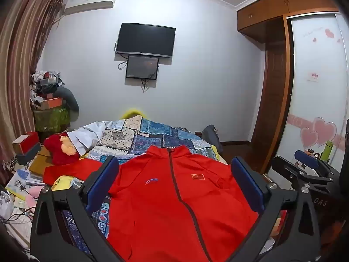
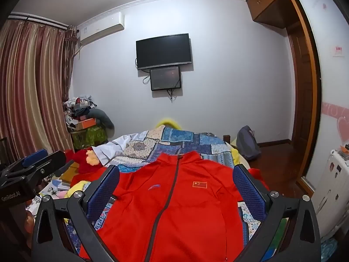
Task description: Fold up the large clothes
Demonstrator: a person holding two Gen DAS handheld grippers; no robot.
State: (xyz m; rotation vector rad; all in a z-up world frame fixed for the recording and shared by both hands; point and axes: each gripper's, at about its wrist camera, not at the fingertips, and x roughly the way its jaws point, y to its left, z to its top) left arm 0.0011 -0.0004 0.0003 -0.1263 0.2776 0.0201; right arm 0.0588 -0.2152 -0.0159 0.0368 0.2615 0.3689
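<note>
A large red zip jacket (image 1: 165,200) lies front up on the patchwork bedspread (image 1: 152,137), collar toward the far wall, zipper closed, a flag patch on its chest. It also shows in the right wrist view (image 2: 174,207). Its left sleeve (image 1: 72,170) stretches out to the left. My left gripper (image 1: 174,183) is open and empty, held above the jacket's chest. My right gripper (image 2: 176,187) is open and empty, also above the chest. Each gripper appears at the edge of the other's view.
A red plush toy (image 1: 59,150) and a white garment (image 1: 87,137) lie at the bed's left. Boxes and clutter (image 1: 28,150) fill the left side. A wardrobe (image 1: 277,87) stands at the right. A backpack (image 2: 247,144) sits on the floor.
</note>
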